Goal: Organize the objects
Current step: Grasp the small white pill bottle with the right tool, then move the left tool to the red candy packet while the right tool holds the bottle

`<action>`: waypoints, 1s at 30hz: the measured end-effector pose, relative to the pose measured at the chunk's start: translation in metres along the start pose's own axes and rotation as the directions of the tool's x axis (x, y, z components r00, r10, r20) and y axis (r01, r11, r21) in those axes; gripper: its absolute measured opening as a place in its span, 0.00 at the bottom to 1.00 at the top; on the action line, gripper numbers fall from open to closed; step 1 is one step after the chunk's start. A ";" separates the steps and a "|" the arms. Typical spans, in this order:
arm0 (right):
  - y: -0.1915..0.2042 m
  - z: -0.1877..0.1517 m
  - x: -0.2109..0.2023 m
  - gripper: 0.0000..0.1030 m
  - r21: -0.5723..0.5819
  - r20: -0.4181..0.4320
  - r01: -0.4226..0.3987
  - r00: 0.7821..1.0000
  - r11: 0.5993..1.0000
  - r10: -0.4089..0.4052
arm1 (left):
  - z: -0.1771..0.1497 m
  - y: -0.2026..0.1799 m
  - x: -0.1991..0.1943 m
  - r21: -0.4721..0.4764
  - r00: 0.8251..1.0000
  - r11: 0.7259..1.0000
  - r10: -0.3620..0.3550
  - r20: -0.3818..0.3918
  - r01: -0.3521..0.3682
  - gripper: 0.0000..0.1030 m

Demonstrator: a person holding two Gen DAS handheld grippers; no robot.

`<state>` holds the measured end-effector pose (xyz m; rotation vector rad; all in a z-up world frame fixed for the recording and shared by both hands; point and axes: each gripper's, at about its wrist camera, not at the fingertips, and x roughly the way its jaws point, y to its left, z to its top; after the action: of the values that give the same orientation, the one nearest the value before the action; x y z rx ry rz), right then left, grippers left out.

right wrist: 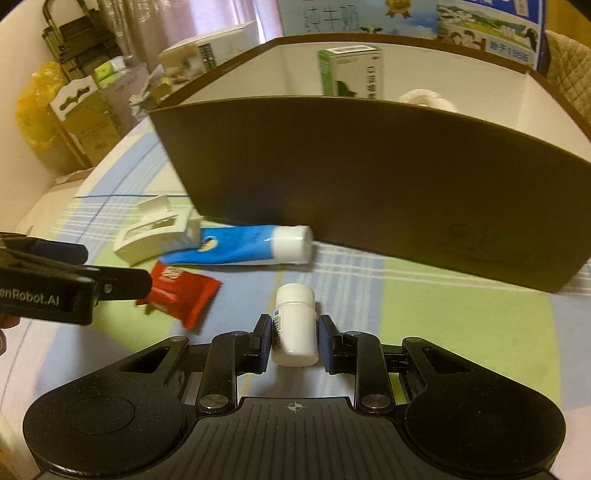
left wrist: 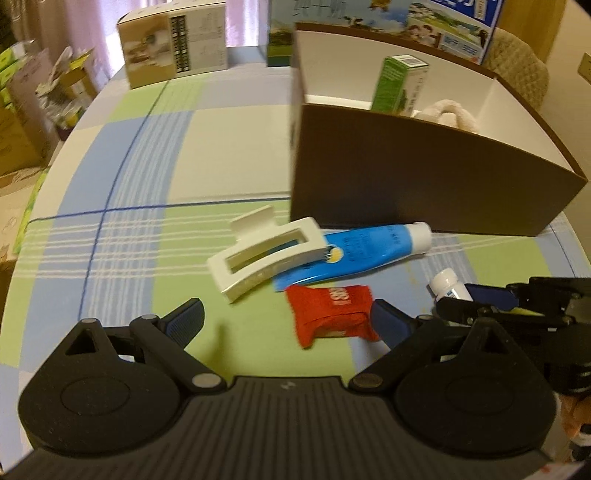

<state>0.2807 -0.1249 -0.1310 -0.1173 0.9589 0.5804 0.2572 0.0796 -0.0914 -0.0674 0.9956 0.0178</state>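
A red snack packet [left wrist: 332,314] lies on the checked tablecloth between the fingers of my open left gripper [left wrist: 290,321], close to the right finger. Beyond it lie a white hair claw clip [left wrist: 266,254] and a blue toothpaste tube [left wrist: 362,254]. My right gripper [right wrist: 295,339] is shut on a small white bottle [right wrist: 295,325] lying on its side on the cloth. In the left wrist view that bottle [left wrist: 448,284] and the right gripper [left wrist: 467,297] show at the right. The brown box [right wrist: 369,177] stands open behind everything.
Inside the brown box [left wrist: 424,177] stand a green carton [left wrist: 399,85] and a pale plush item [left wrist: 447,114]. A milk carton case [right wrist: 406,18] and a beige box [left wrist: 173,44] sit at the table's far edge. Cardboard boxes [left wrist: 22,122] are stacked off the left side.
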 end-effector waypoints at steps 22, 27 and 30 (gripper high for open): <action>-0.033 0.003 -0.005 0.23 0.044 -0.031 0.067 0.997 0.997 -0.066 | -0.006 -0.020 0.019 0.029 0.980 0.979 -0.201 -0.009 0.201 0.91; -0.034 0.003 -0.005 0.23 0.041 -0.032 0.068 0.997 0.997 -0.066 | -0.009 -0.026 0.021 0.051 0.980 0.978 -0.200 -0.022 0.201 0.91; -0.033 0.004 -0.005 0.23 0.034 -0.032 0.069 0.997 0.997 -0.068 | -0.009 -0.024 0.024 0.052 0.987 0.985 -0.163 -0.019 0.163 0.89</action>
<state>0.2984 -0.1537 -0.1305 -0.1280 0.9910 0.4994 0.2634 0.0548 -0.1151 -0.1004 1.0019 -0.1591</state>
